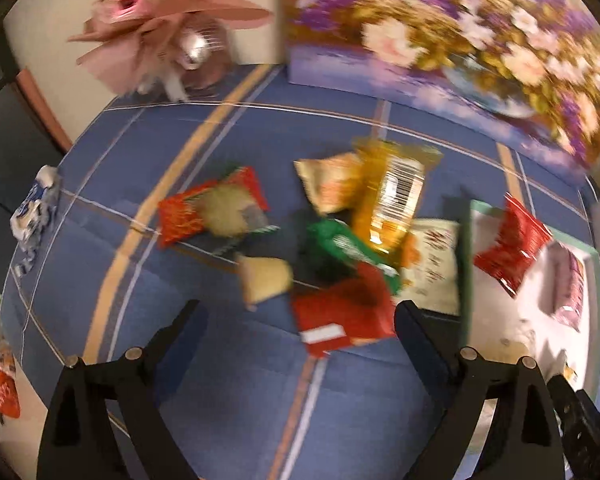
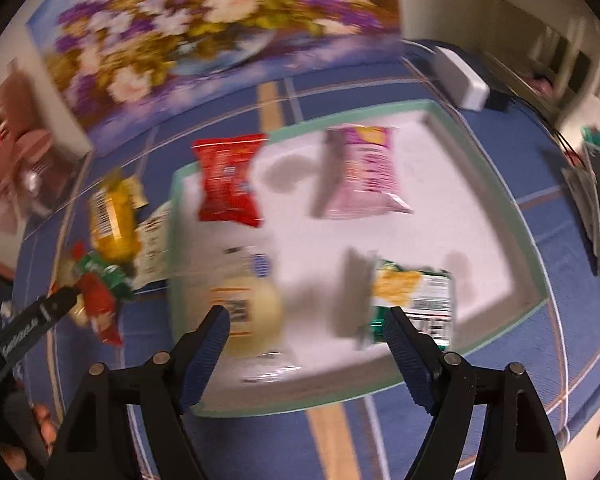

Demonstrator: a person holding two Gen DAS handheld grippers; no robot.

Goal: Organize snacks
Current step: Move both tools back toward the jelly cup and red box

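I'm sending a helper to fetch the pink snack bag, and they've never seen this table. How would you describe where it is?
Find the shallow white tray with the green rim on the blue plaid tablecloth. Four packets lie in it; the pink snack bag is in the far right corner, to the right of a red bag. It is the only pink packet there.

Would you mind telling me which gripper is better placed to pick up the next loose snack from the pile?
Left. The left gripper is open directly over the red packet in the pile, while the right gripper hangs open over the tray.
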